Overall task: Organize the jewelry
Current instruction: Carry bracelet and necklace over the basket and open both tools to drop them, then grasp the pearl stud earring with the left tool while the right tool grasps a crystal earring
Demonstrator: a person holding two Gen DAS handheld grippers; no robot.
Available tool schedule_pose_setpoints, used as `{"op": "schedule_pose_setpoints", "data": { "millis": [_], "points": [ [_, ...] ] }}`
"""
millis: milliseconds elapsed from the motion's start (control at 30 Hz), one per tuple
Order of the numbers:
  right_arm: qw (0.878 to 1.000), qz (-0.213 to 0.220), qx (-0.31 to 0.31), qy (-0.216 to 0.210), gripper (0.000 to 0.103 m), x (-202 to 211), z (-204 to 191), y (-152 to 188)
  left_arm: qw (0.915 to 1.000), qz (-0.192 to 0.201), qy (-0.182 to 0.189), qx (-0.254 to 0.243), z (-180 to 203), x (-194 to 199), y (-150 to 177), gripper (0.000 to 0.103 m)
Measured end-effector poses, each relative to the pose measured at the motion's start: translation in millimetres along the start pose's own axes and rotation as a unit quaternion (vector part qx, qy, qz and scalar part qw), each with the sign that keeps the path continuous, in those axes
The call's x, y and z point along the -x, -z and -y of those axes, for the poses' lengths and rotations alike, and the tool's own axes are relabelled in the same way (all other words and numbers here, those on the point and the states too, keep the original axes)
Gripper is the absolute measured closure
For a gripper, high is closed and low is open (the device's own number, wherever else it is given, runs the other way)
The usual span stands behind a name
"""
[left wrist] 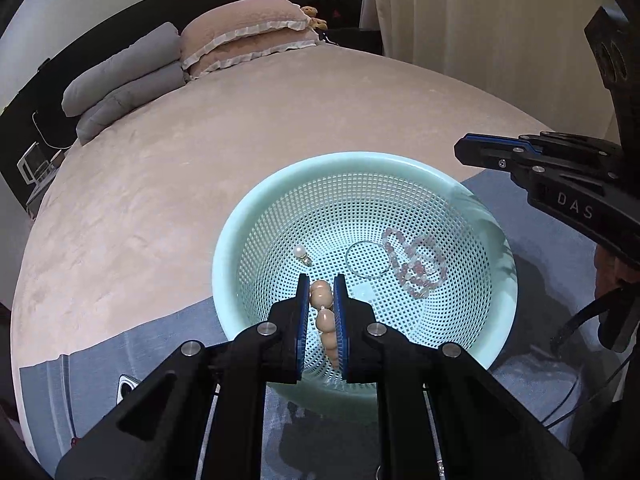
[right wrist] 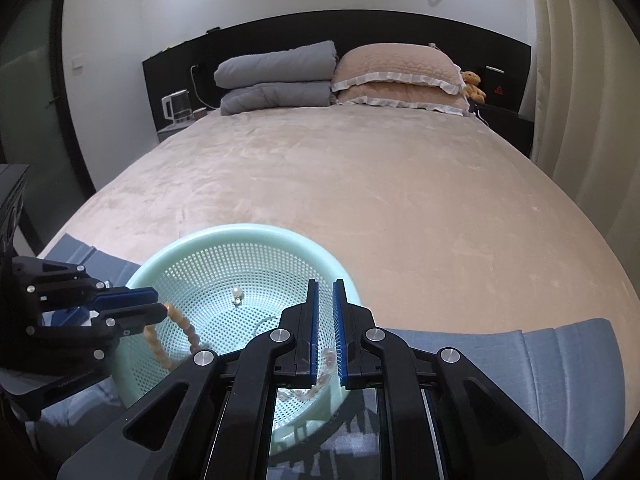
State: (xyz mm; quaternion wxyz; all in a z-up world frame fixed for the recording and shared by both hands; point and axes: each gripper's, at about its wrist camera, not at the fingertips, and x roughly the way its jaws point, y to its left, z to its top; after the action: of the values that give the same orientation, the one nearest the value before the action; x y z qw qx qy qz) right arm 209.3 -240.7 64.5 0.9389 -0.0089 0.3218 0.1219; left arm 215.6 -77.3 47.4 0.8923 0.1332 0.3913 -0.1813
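From my left wrist, my left gripper [left wrist: 322,292] pinched the peach bead bracelet [left wrist: 323,312] over the near part of the mint basket [left wrist: 240,232], which sat on the bed [left wrist: 160,160]. A pearl earring [left wrist: 301,254], a thin ring [left wrist: 367,259] and a pink crystal bracelet [left wrist: 416,264] lay inside.

From my right wrist, my right gripper [right wrist: 325,292] hung over the rim, jaws nearly together, apparently holding nothing. To do it well, I judged I should lower the beads before letting go.
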Motion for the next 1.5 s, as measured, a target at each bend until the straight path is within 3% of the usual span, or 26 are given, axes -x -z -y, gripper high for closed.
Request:
{"op": "schedule_pose_setpoints", "data": {
  "millis": [33, 67, 100, 133, 167, 267, 433, 833, 1067, 1233, 1367, 1500],
  "points": [
    [1.000, 0.001, -0.005, 0.003, 0.088, 0.6, 1.2, -0.5, 1.0000, 0.002, 0.001, 0.000, -0.4, 1.1, 0.6, 0.088],
    [1.000, 0.004, -0.010, 0.008, 0.078, 1.6, 3.2, -0.8, 1.0000, 0.002, 0.001, 0.001, -1.5, 2.4, 1.0, 0.069],
    [1.000, 0.008, -0.018, 0.018, 0.043, 3.6, 5.6, -0.7, 1.0000, 0.003, -0.003, 0.003, -2.9, 4.6, 1.1, 0.053],
    [0.999, 0.023, -0.025, 0.032, 0.018, 7.8, 7.9, -0.4, 0.9998, 0.013, -0.012, 0.004, -4.1, 9.3, 1.3, 0.024],
    [0.998, 0.042, -0.030, 0.046, 0.015, 13.3, 10.0, -0.1, 0.9992, 0.030, -0.027, 0.004, -5.6, 15.5, 1.7, 0.012],
    [0.996, 0.046, -0.058, 0.055, 0.015, 20.0, 21.0, -2.5, 0.9967, 0.050, -0.064, 0.003, -12.8, 31.5, 0.9, 0.006],
    [0.994, 0.038, -0.085, 0.050, 0.014, 27.4, 30.2, 5.5, 0.9972, 0.042, -0.060, 0.013, -25.7, 51.8, 9.0, 0.006],
    [0.997, 0.057, -0.043, 0.043, 0.014, 77.3, 8.2, 29.6, 0.9962, 0.023, -0.062, 0.057, -30.7, 89.9, 70.0, 0.006],
    [0.998, 0.056, -0.002, 0.042, 0.014, 101.8, -3.5, 54.9, 0.9968, 0.031, -0.062, 0.040, -17.7, 109.5, 101.8, 0.006],
    [0.998, 0.043, 0.025, 0.035, 0.014, 104.4, -11.3, 79.0, 0.9983, 0.034, -0.047, 0.006, -3.0, 113.8, 124.0, 0.006],
    [0.998, 0.040, 0.041, 0.030, 0.014, 105.7, -23.6, 94.5, 0.9988, 0.045, 0.011, -0.019, 6.7, 111.1, 143.6, 0.006],
    [0.996, 0.039, 0.083, -0.006, 0.014, 105.0, -46.3, 108.6, 0.9973, 0.046, 0.035, -0.046, 15.6, 105.0, 161.8, 0.006]
  ]
}}
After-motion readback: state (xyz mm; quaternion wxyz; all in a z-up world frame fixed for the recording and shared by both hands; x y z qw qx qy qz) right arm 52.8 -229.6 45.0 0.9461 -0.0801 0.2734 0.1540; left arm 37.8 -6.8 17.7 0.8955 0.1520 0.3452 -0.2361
